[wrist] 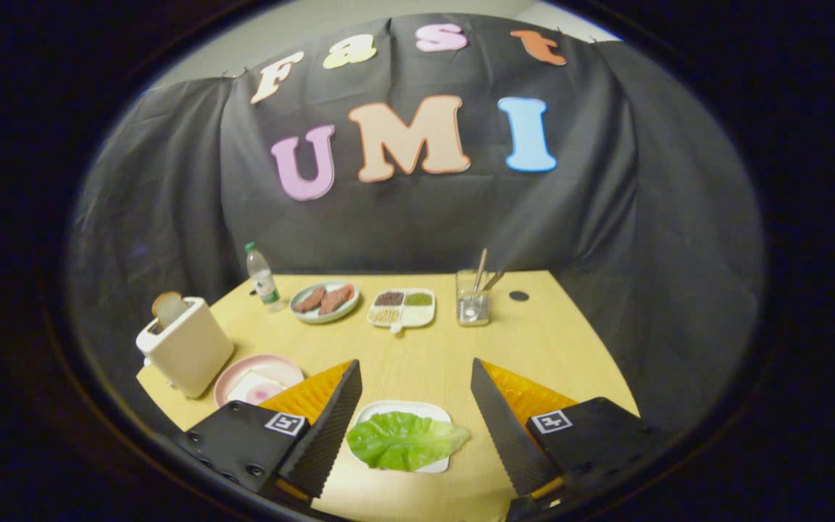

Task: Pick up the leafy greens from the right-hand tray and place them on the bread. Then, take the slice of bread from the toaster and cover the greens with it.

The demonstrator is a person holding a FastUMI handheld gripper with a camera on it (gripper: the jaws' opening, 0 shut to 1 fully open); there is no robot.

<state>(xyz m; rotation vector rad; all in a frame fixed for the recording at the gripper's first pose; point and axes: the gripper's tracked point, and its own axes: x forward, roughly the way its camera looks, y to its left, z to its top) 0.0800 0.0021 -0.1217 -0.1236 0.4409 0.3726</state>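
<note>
The claw [414,388] hangs spread wide above the lettuce leaf [404,439] on its white tray [438,413] on the desk [432,355]; a shallow pinch risks tearing or dropping the limp leaf

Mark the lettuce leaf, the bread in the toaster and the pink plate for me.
lettuce leaf [404,440], gripper view, middle of the leaf, between the open tool's fingers.
bread slice [169,307], gripper view, top sticking out of the toaster.
pink plate [276,363], gripper view, far rim.

gripper [416,377] spread, leafy greens [404,439] between fingers
</note>
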